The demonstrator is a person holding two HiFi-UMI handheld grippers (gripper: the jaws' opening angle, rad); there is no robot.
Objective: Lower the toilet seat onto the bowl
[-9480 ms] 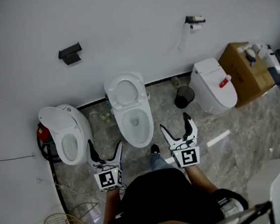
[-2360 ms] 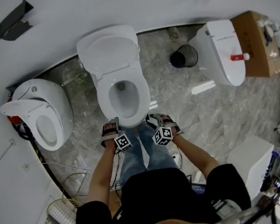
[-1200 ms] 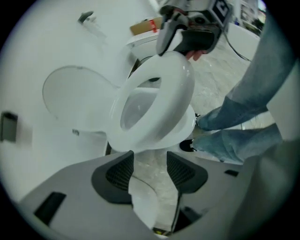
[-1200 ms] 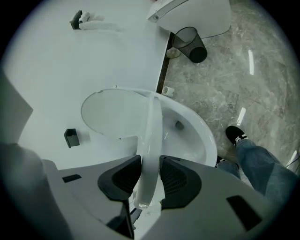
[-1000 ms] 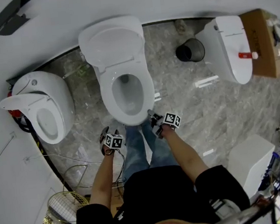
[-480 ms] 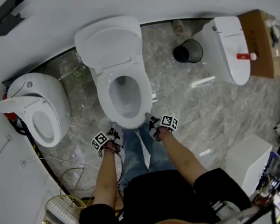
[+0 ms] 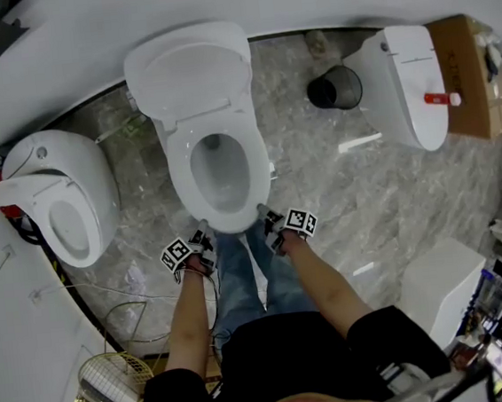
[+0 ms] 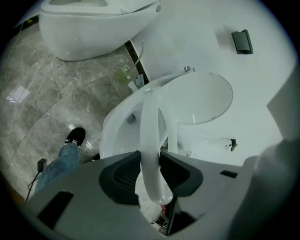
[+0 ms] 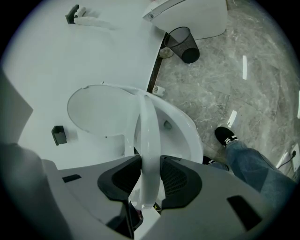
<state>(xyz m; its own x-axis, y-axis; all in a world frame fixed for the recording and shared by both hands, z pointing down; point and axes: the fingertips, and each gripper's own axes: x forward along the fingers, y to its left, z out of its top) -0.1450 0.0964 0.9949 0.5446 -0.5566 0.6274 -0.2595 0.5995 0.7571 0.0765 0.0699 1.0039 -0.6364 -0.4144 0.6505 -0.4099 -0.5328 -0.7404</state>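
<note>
At the far left a second toilet [image 7: 97, 180] stands with its lid tipped up, and near the person's left arm a wire basket [image 7: 114, 378] lies on the marbled floor [image 7: 320, 175]. The left hand-held gripper [image 7: 200, 238] is at the front left of the middle toilet, its jaws closed on the toilet seat [image 7: 179, 172]. In the left gripper view the dark pads [image 8: 121, 174] press on either face of the seat's white rim [image 8: 151, 136], which runs edge-on away from the camera. The bowl [image 8: 115, 126] lies on one side of it and the open lid [image 8: 201, 96] on the other. The seat seems to sit a little clear of the bowl at the front, though the head view does not show by how much. The lid [image 7: 188, 68] leans back against the wall. The person's jeans [image 7: 246, 281] fill the gap between the two arms. The right hand-held gripper [image 7: 273, 220] is clamped on the front right of the same seat, whose rim [image 9: 149, 136] is pinched between its pads [image 9: 180, 180]. Further right stand a black bin [image 7: 333, 87], a third toilet [image 7: 402, 64] with its lid closed, and a cardboard box [image 7: 468, 75].
</note>
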